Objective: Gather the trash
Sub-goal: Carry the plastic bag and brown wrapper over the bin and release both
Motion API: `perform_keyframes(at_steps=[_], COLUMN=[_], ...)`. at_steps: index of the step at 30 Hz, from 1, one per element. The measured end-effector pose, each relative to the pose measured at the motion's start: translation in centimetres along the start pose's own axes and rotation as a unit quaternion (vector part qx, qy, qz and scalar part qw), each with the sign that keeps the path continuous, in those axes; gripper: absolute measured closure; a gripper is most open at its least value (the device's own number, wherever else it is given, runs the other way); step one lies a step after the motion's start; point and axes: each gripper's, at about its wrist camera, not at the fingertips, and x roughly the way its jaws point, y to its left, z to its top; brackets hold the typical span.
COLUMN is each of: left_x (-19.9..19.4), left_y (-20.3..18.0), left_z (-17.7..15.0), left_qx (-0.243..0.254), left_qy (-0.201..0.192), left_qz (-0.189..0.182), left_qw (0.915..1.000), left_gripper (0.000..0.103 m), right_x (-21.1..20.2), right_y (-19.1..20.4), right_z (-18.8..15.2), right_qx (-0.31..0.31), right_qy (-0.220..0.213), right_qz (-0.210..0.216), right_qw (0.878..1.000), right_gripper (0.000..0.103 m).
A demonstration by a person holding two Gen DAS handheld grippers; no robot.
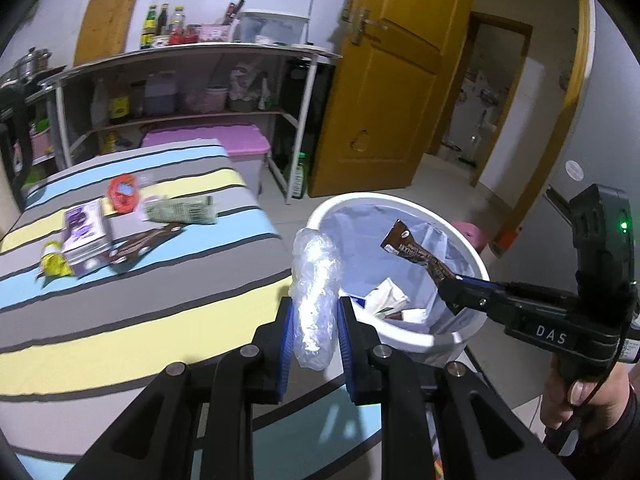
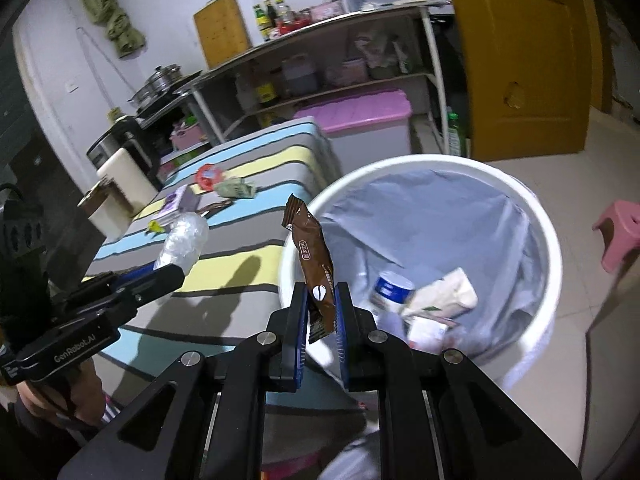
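My left gripper (image 1: 315, 307) is shut on a crumpled clear plastic wrap (image 1: 314, 280), held at the near rim of the white trash bin (image 1: 400, 199). My right gripper (image 2: 321, 294) is shut on a brown snack wrapper (image 2: 312, 256), held over the bin's left rim (image 2: 420, 162). In the left wrist view the right gripper (image 1: 450, 280) holds the brown wrapper (image 1: 416, 252) above the bin's inside. The bin has a pale liner and several pieces of trash in it. More wrappers (image 1: 176, 210) lie on the striped table (image 1: 120, 320).
A purple box (image 1: 82, 232), a red packet (image 1: 124, 192), a yellow packet (image 1: 54, 262) and a second brown wrapper (image 1: 146, 242) lie on the table. A metal shelf (image 1: 192, 80) stands behind. A yellow door (image 1: 384, 80) and a pink stool (image 2: 618, 232) flank the bin.
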Motion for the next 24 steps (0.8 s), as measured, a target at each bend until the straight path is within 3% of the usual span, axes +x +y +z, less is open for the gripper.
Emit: perform_keyframes(at_steps=[24], left_x=[8.8], left_y=[-5.5], left_z=[2.8], left_qx=[0.048], left_qy=[0.042], left_qz=[-0.057], left_qw=[0.9963], left_gripper=[0.081], right_x=[0.8], right_y=[-5.8], right_z=[-0.6], right_qx=[0.059], right_qy=[0.023], right_qz=[-0.036], right_qw=[0.997], right_gripper=[0.089])
